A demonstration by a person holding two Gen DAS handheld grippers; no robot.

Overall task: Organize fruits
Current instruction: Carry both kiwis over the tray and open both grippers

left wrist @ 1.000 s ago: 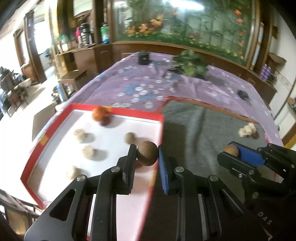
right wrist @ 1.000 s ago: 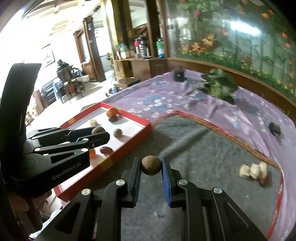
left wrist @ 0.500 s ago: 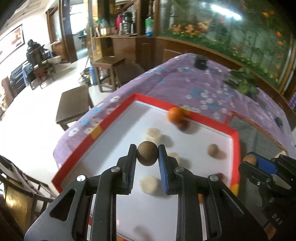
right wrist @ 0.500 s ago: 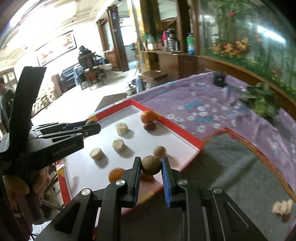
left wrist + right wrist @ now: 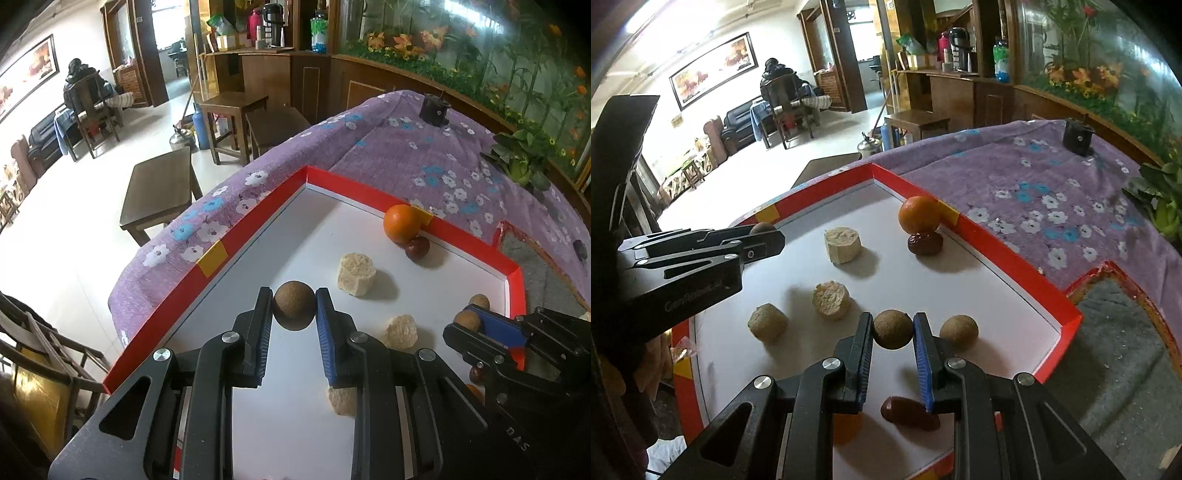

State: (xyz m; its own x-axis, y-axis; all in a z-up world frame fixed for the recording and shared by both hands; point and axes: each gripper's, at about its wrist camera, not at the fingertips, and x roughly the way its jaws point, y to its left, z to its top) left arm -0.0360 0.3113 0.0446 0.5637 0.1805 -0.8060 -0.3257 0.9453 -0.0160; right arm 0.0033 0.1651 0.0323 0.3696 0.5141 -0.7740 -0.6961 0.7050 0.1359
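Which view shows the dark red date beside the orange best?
The right wrist view: the date lies whole and unobstructed in front of the orange, its wrinkled skin clear. In the left wrist view the same date is smaller, farther off and partly tucked under the orange, near the tray's red rim.

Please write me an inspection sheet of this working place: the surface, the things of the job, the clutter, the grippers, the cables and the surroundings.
Surface: purple flowered cloth over the table; grey mat beside the tray.
Job's things: red-rimmed white tray holding an orange touching a dark date, pale cut chunks, a loose brown ball, a second date.
Clutter: black box and green leafy plant on the cloth.
Grippers: left gripper shut on a brown round fruit; right gripper shut on another brown fruit; both above the tray.
Cables: nothing seen.
Surroundings: wooden stools, cabinet with bottles, seated person in the background.
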